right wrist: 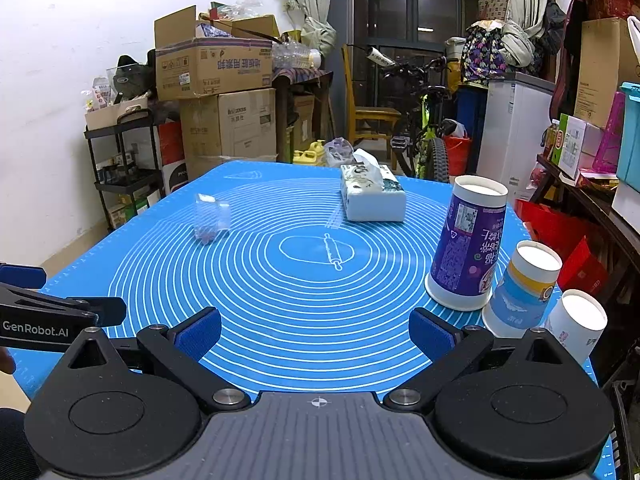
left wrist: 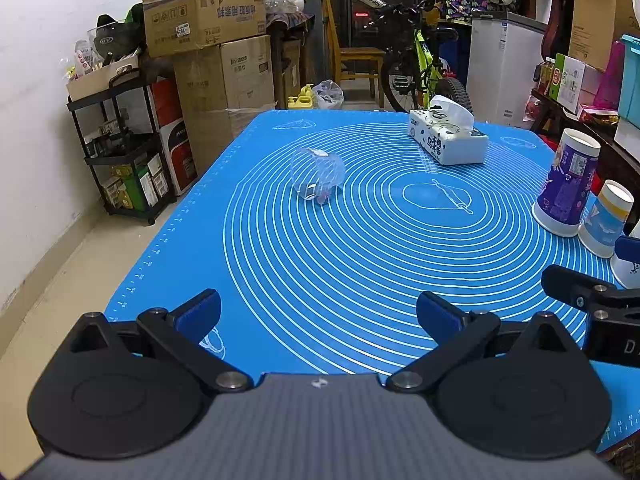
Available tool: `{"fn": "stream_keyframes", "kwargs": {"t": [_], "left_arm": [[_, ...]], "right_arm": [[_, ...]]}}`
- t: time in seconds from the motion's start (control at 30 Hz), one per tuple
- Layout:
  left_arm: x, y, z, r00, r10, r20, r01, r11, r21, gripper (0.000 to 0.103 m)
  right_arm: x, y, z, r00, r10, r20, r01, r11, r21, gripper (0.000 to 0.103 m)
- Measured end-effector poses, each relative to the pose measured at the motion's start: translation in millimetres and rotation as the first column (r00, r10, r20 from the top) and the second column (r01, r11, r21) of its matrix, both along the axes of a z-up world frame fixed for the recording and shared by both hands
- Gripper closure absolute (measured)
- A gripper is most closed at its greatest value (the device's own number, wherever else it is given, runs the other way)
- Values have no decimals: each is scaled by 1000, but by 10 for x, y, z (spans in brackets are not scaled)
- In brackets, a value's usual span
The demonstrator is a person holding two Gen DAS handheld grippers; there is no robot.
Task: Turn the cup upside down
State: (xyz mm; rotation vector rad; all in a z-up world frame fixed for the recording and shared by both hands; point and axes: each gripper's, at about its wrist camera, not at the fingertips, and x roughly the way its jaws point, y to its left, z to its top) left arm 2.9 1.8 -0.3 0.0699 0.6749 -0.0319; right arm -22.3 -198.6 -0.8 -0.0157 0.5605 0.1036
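Your left gripper (left wrist: pixel 318 314) and right gripper (right wrist: pixel 316 330) both hold jaws spread, empty, near the clear cup (left wrist: pixel 317 176) lying sideways left of the tissue box (left wrist: pixel 448 136).

My left gripper (left wrist: pixel 318 316) wide open, empty, held low; my right gripper (right wrist: pixel 316 334) alongside, equally spread, empty.
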Motion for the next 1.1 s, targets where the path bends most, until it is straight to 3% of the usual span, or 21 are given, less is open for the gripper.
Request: {"fn": "stream_keyframes", "kwargs": {"t": [1.1], "left_arm": [[142, 35, -30, 1000, -9, 13, 9, 1000, 12, 0]], "right_arm": [[149, 23, -1, 1000, 17, 17, -17, 1000, -4, 3]]}}
